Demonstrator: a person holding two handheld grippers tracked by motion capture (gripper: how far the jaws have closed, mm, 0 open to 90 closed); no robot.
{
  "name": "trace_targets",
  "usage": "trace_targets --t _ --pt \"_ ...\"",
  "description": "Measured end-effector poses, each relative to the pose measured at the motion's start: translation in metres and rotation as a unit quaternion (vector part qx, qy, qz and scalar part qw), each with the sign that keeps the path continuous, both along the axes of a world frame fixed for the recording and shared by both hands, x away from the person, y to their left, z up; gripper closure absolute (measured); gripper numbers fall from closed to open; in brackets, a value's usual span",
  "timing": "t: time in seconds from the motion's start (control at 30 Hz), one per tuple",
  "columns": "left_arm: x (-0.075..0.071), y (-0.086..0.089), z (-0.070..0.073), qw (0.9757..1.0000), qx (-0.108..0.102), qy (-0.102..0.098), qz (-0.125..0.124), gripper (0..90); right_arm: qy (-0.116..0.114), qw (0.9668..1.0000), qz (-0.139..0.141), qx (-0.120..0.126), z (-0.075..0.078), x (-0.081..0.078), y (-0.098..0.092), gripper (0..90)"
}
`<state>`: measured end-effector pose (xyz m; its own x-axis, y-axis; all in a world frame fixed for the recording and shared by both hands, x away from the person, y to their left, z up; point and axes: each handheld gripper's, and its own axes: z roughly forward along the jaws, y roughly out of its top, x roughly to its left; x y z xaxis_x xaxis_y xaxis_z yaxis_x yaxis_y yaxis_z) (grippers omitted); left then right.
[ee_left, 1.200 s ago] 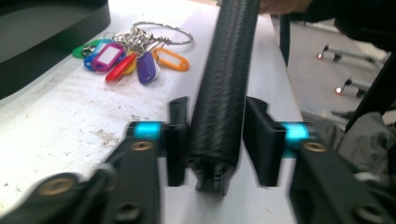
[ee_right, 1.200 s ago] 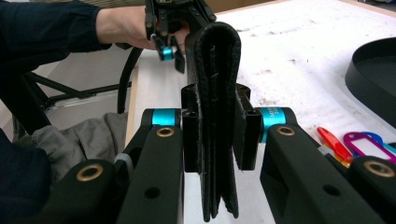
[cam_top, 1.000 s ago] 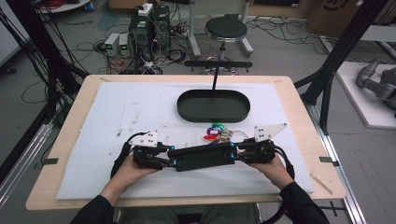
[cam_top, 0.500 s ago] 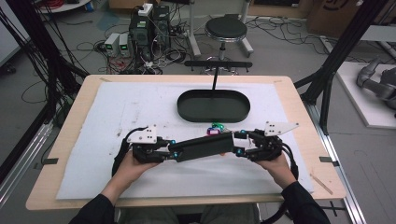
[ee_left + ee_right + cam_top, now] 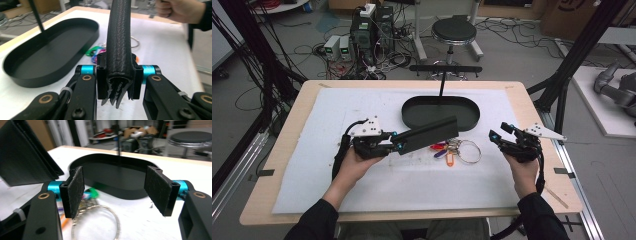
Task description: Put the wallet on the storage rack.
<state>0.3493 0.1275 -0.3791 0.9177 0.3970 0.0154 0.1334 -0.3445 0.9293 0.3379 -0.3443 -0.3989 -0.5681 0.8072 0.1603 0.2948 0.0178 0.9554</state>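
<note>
Left tool near keys, tray

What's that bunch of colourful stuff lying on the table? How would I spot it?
Start at the black oval tray in the middle of the white mat. Just in front of it, below the black wallet held up by the left hand-held gripper, lies a key bunch: bright plastic tags on thin silver rings, the only colourful thing there.

Even, soft overhead light fell on the scene with faint shadows; beyond the right gripper the background blurred, and nearby keys smeared.
</note>
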Motion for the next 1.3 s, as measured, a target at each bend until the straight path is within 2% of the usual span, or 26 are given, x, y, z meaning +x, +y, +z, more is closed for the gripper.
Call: trace_targets --t 0.1,0.27,0.47,0.83,1.17,1.23,1.3 --pt "0.007 -0.005 0.003 0.9998 0.015 -0.001 0.014 74.1 -0.002 0.9999 -0.013 -0.01 -0.002 0.0 -0.004 34.0" --pt "0.02 -0.014 0.008 0.9993 0.027 -0.004 0.028 74.1 -0.002 0.9997 -0.023 -0.005 -0.003 0.001 -0.009 33.9" --pt "0.035 -0.021 0.013 0.9987 0.03 -0.004 0.041 74.1 0.0 0.9997 -0.023 -0.006 -0.005 0.003 -0.01 34.0" --pt "0.065 -0.033 0.019 0.9968 0.054 -0.003 0.058 74.0 -0.003 0.9997 -0.022 -0.009 -0.005 0.004 -0.008 34.0" --pt "0.098 -0.049 0.017 0.9938 0.087 -0.002 0.069 74.0 -0.003 0.9997 -0.023 -0.007 -0.006 0.006 -0.008 33.9" --pt "0.104 -0.053 0.014 0.9937 0.088 0.0 0.07 74.1 -0.002 0.9997 -0.022 -0.008 -0.006 0.006 -0.008 34.0" --pt "0.111 -0.059 0.011 0.9924 0.101 0.003 0.07 74.1 -0.004 0.9998 -0.02 -0.009 -0.006 0.006 -0.008 34.0"
